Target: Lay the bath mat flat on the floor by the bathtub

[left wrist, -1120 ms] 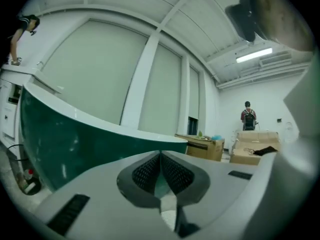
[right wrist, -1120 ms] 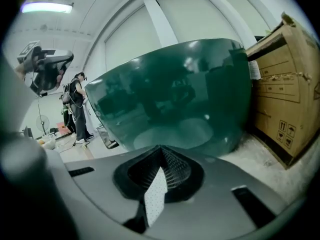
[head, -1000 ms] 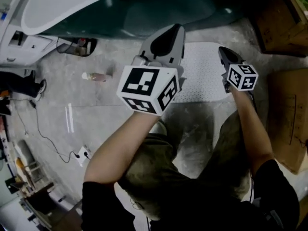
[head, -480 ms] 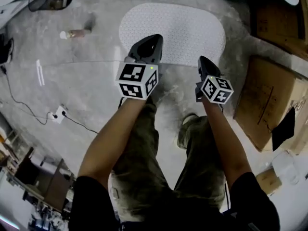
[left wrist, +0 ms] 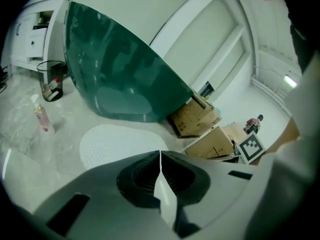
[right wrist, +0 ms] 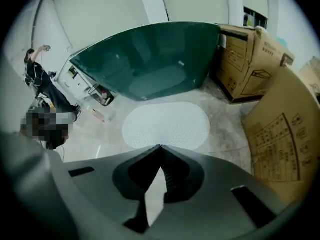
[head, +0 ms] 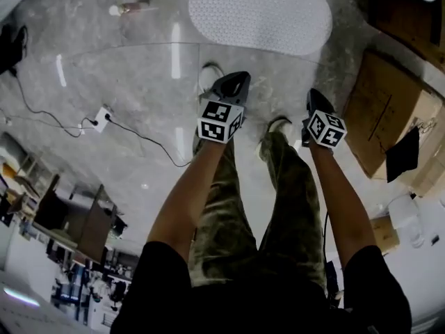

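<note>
The white oval bath mat (head: 261, 16) lies flat on the grey floor, spread out in front of the dark green bathtub (left wrist: 115, 69). It also shows in the left gripper view (left wrist: 107, 141) and the right gripper view (right wrist: 167, 126). My left gripper (head: 235, 81) is shut and empty, held up well short of the mat. My right gripper (head: 316, 94) is shut and empty too, beside it on the right. Neither touches the mat. The person's legs and shoes stand below the grippers.
Cardboard boxes (head: 379, 110) stand at the right of the mat, seen also in the right gripper view (right wrist: 282, 134). A small bottle (head: 128, 9) lies on the floor left of the mat. A cable and power strip (head: 101, 119) run across the floor at left. A wire basket (left wrist: 50, 81) stands by the tub.
Both grippers have drawn back from the mat toward the person's body and apart from it. The view has pulled away, so the mat now lies near the top edge and the tub has left the head view.
</note>
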### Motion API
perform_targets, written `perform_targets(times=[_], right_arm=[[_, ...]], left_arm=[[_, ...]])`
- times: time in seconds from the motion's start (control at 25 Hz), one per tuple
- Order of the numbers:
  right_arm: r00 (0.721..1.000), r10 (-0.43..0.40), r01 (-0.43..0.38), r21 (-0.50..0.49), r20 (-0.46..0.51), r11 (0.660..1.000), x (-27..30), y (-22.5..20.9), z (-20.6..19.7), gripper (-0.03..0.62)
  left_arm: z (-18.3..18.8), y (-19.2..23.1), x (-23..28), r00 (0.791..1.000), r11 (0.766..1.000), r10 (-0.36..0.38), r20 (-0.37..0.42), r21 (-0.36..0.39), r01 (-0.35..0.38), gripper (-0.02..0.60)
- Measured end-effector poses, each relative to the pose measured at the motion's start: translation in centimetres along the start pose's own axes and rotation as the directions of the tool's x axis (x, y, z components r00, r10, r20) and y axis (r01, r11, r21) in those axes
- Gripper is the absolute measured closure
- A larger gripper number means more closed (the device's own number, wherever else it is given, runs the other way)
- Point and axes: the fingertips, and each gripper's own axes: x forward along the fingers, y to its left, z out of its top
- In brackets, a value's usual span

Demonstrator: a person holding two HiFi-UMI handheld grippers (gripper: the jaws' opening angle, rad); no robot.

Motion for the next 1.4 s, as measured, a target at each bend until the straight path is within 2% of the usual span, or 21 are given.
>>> perform_targets(times=[0.12,0.24,0.44,0.52,0.68,0.8,1.04,1.24,1.4], right_arm=[[0.994,-0.023,0.020,-0.029,-0.102,0.999,-3.2,0.5,-1.5,0.571],[0.986,0.028,-0.035,-0.037,-0.167,0.999,-6.0,3.8,-1.3,0.571],[0.985,0.100,-0.112,-0.077,-0.137,0.991,-11.9,9.2,2.6,0.571],[0.986,0.094,-0.104,-0.073,-0.135,0.992,-14.4,9.8,3.9,0.571],[0.993,0.042,-0.049,-0.059,-0.109,0.997,-19.1,10.9,6.9,0.571],[0.997,0.017,-0.021,-0.041,-0.075,0.999,-22.5,12.4,9.5,0.571],[0.997,0.015,-0.013,-0.028,0.075,1.000,-32.9,14.6,17.0,0.571],[0.971,0.052,-0.027,-0.111,0.233,0.993,-41.3,16.7,23.9,0.571],[0.928,0.115,-0.012,-0.281,0.353,0.960,-47.7,17.2,28.8,0.571]], left_arm=[[-0.2,-1.6,-3.3,1.000,0.999,-0.019,-0.022,-0.039,0.018,0.555],[1.0,-2.3,-6.4,0.999,0.999,-0.026,-0.047,-0.033,0.025,0.555],[5.1,-1.9,-11.7,0.997,1.000,-0.007,-0.077,-0.006,0.006,0.555],[7.8,-2.3,-13.4,0.998,1.000,-0.010,-0.061,0.015,0.011,0.555],[13.7,-4.4,-17.2,0.997,0.992,-0.077,-0.012,0.099,0.078,0.555],[17.7,-5.5,-20.8,0.994,0.986,-0.105,0.037,0.136,0.099,0.555],[25.3,-8.8,-28.6,0.977,0.986,-0.136,0.165,0.119,0.117,0.555],[30.0,-11.3,-35.2,0.963,0.989,-0.103,0.250,0.130,0.072,0.555],[32.6,-15.4,-39.0,0.948,0.985,-0.073,0.309,0.170,0.020,0.555]])
